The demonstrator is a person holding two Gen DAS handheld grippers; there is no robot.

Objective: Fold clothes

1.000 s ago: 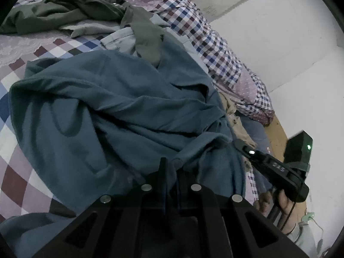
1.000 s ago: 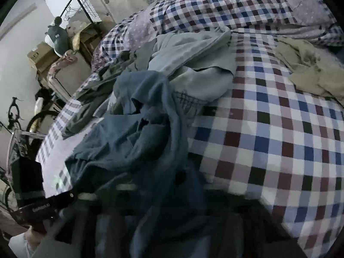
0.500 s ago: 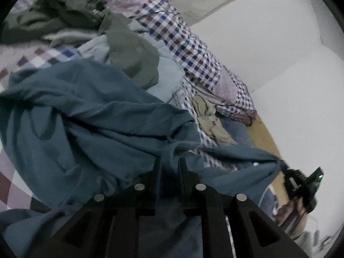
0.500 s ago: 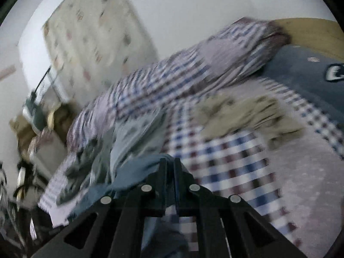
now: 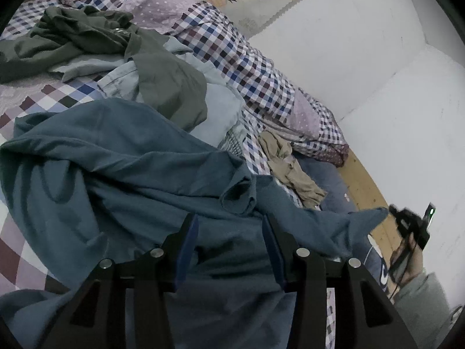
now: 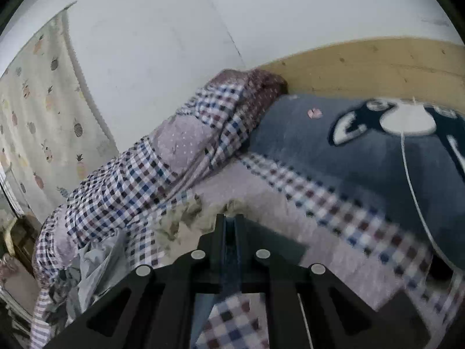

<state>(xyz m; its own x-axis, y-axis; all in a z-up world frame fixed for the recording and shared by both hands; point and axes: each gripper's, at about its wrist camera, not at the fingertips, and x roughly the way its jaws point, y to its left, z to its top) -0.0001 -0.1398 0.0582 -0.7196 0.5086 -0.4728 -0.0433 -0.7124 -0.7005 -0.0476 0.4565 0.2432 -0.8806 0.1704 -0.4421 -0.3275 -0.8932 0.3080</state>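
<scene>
My left gripper [image 5: 229, 226] opening, blue garment [image 5: 116, 174] lying loose between its jaws, my right gripper [image 6: 229, 221] clamped on a stretched corner of it

Plain white plastered walls [image 6: 162, 37] meeting in a corner behind the bed. Pale curtain printed with pineapples [image 6: 35, 122] hanging at the left. Light pine wooden headboard [image 6: 377, 64] against the wall. Checked patchwork bedcover in blue, maroon and white [image 5: 58, 99] spread flat. Rolled checked quilt [image 5: 255, 81] along the wall. Dark grey-blue pillow with a cartoon print [image 6: 363, 151] by the headboard. Dim, even light.
</scene>
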